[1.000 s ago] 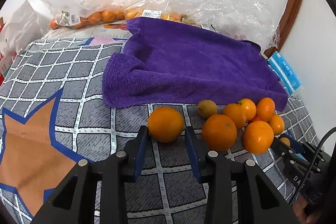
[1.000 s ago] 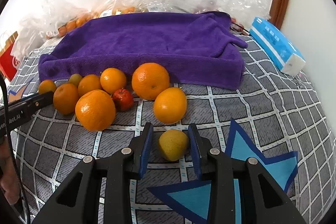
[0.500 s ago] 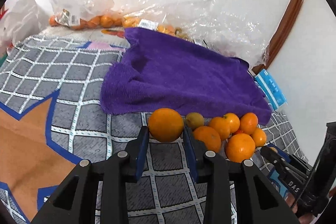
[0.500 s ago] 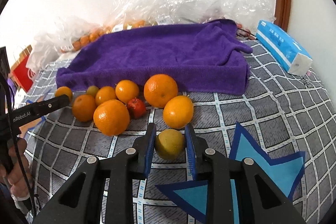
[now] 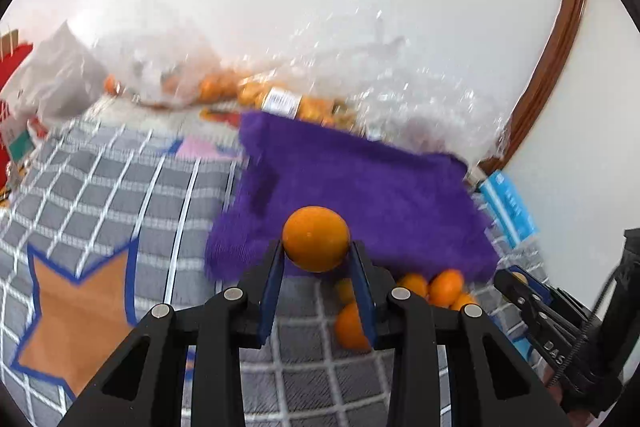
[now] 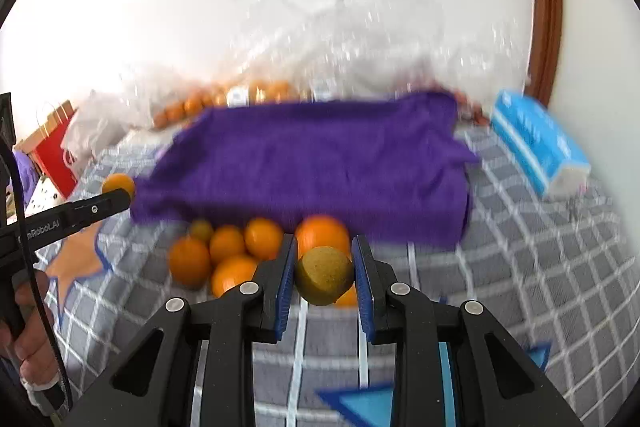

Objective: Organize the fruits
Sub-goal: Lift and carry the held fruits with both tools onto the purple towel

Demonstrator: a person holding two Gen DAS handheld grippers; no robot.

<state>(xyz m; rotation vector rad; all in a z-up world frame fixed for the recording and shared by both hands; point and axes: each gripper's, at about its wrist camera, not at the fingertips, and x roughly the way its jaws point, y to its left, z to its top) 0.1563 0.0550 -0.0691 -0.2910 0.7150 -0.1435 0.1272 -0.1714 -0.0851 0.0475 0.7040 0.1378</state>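
Left gripper [image 5: 316, 259] clamped on an orange [image 5: 316, 238] — blue pads pressing both sides, fruit clear of the surface and seen against the near edge of the purple towel [image 5: 360, 203]; right gripper [image 6: 324, 259] nearly closed, pinching a smaller yellow-green fruit [image 6: 324, 275], also lifted off the checked cloth [image 6: 540, 275]; both views blurred, so fine detail is lost; the loose oranges [image 6: 224, 255] sit in a cluster on the checked cloth just in front of the towel's near edge, touching one another, one small greenish fruit [image 6: 201, 229] at the back of the group; towel lies flat behind them, nothing on it that I can make out; behind the towel, against the white wall — clear plastic bags [image 6: 320, 47] with more small oranges inside; blue tissue pack [image 6: 536, 147] to the right of the towel, apart from it; red paper bag [image 6: 54, 151] at far left; in the right wrist view a hand [image 6: 30, 331] grips the left tool's handle at the left edge.
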